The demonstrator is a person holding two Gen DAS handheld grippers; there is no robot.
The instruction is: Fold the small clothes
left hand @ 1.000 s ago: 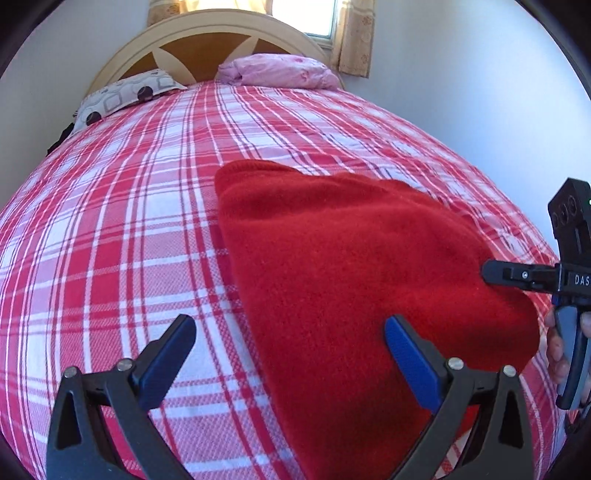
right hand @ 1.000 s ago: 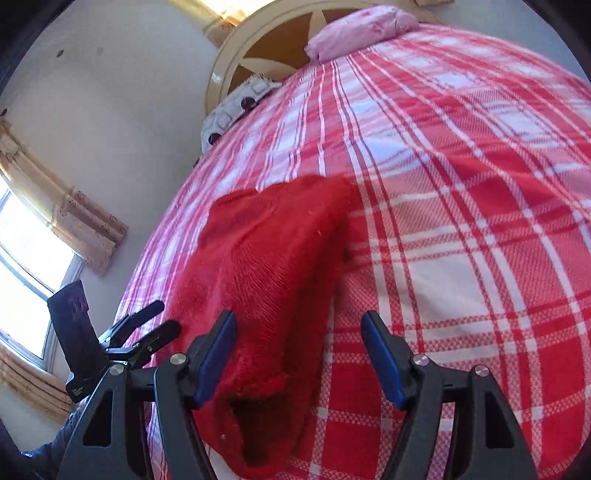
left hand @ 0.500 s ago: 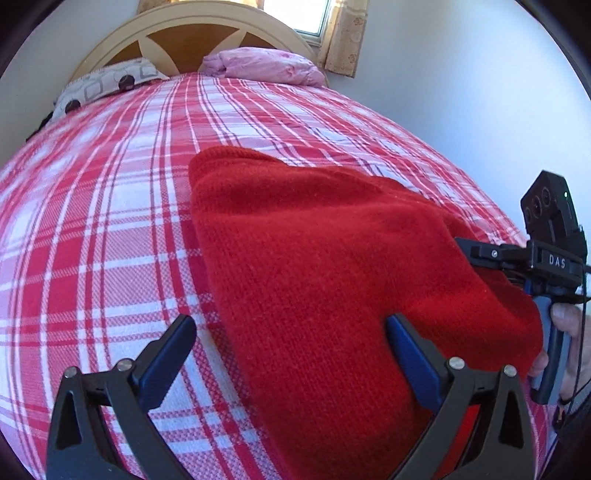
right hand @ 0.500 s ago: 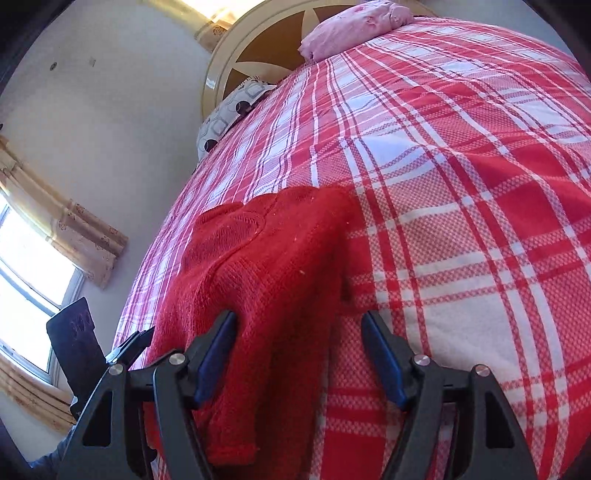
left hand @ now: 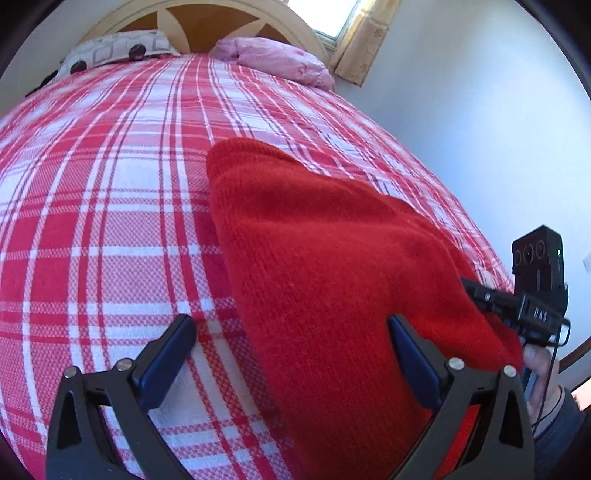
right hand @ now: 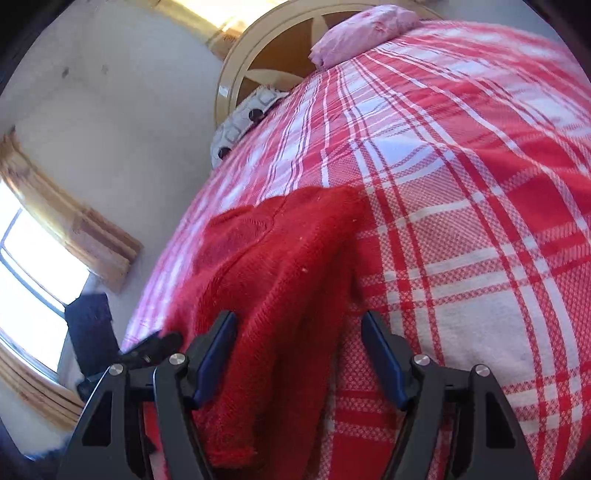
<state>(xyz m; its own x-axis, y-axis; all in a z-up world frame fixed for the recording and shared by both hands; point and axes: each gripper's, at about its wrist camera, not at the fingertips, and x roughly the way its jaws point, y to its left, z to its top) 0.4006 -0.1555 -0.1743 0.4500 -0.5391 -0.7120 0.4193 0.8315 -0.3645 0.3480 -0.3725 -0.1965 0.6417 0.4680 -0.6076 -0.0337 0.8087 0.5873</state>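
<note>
2 grippers, left gripper [left hand: 291, 354] and right gripper [right hand: 299, 350], straddle the red knit garment [left hand: 332, 280] (jaws wide, gripping nothing).

A bed [left hand: 110, 192] fills most of both views, covered in a red-and-white plaid bedspread [right hand: 480, 229]. At the far end of the bed stands a cream, arched wooden headboard [left hand: 207, 14] with spoke-like cut-outs over a brown panel. Against the headboard, on the bed, lie two pillows: a pale one printed with grey squares and dark dots [left hand: 114, 51], and beside it a crumpled pink one [left hand: 280, 61]. Just beyond the pink pillow's corner of the bed, a bright window [left hand: 325, 14] shows, with a tan patterned curtain [left hand: 369, 40] hanging beside it. Plain white walls [left hand: 480, 129] surround the bed. A second curtained window [right hand: 33, 280] shows on the wall along the bed's side.
</note>
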